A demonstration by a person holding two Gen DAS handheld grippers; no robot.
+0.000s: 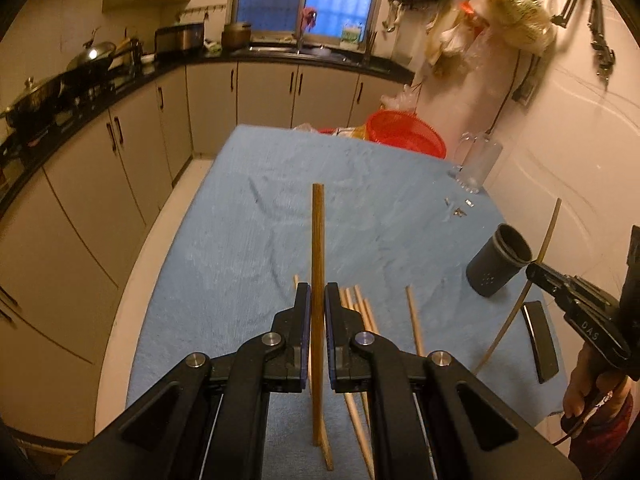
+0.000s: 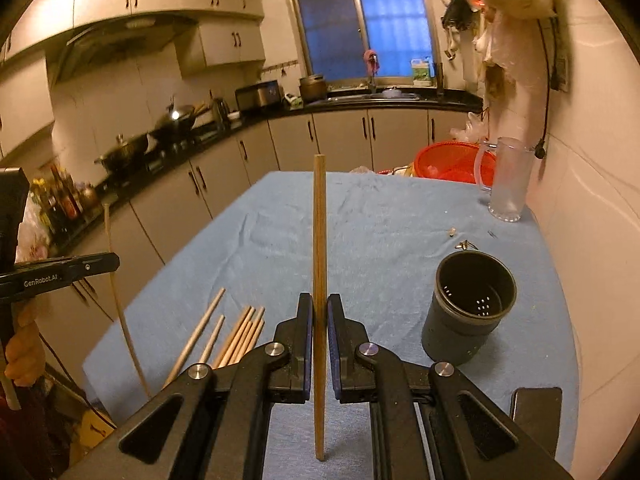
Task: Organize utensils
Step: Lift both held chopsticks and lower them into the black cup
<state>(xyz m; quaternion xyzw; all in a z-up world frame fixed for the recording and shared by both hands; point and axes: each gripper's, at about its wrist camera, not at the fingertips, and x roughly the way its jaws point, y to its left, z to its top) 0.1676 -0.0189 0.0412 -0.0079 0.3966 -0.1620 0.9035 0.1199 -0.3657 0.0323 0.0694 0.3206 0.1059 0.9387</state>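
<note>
My left gripper is shut on a wooden chopstick that stands upright between its pads, above the blue cloth. My right gripper is shut on another upright chopstick. Several loose chopsticks lie on the cloth just behind the left gripper; they also show left of the right gripper. A dark perforated utensil holder stands upright to the right of the right gripper; it also shows in the left wrist view. The right gripper shows in the left wrist view beside the holder, holding its chopstick.
A table with a blue cloth stands against the right wall. At its far end are a red basket and a clear glass mug. Small metal bits lie near the holder. A dark phone lies at the near right. Kitchen counters run along the left.
</note>
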